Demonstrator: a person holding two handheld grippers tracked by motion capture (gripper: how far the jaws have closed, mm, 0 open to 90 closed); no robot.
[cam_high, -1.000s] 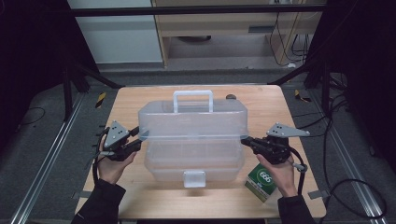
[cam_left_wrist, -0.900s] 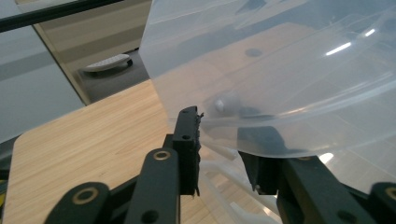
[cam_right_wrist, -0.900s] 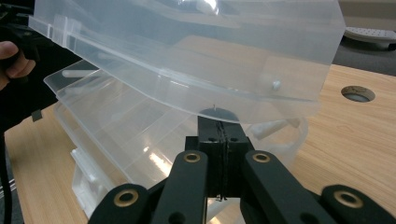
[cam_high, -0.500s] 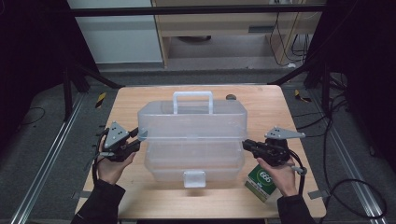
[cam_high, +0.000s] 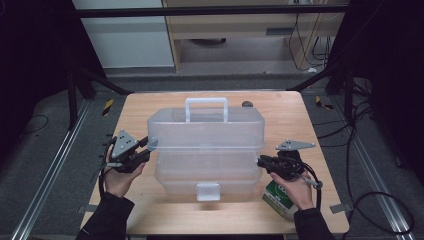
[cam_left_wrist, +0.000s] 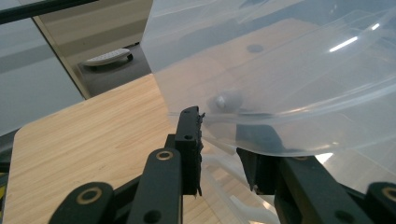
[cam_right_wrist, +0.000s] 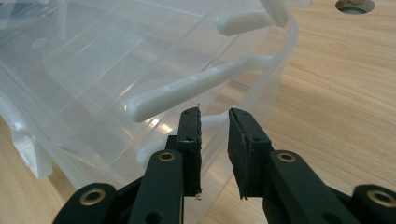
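Observation:
A clear plastic tiered box (cam_high: 205, 167) with a white handle (cam_high: 206, 107) and a white front latch (cam_high: 208, 191) stands mid-table, its upper tier (cam_high: 205, 131) raised and set back. My left gripper (cam_high: 144, 152) is at that tier's left end. Its jaws (cam_left_wrist: 218, 135) have just been closing and stand apart around the thin clear rim (cam_left_wrist: 280, 70). My right gripper (cam_high: 261, 161) is low at the box's right end. Its jaws (cam_right_wrist: 215, 114) have just been opening. A white link arm (cam_right_wrist: 187, 88) ends just beyond the tips, and neither pad presses on it.
A green and white carton (cam_high: 277, 197) lies under my right hand near the table's front right corner. A small dark round spot (cam_high: 246, 104) sits behind the box. The wooden table (cam_high: 150, 107) ends close to both hands. Metal rails run along the floor at both sides.
My right gripper has sunk a little along the box's right end and its jaws have parted. The left gripper and the box have kept their places.

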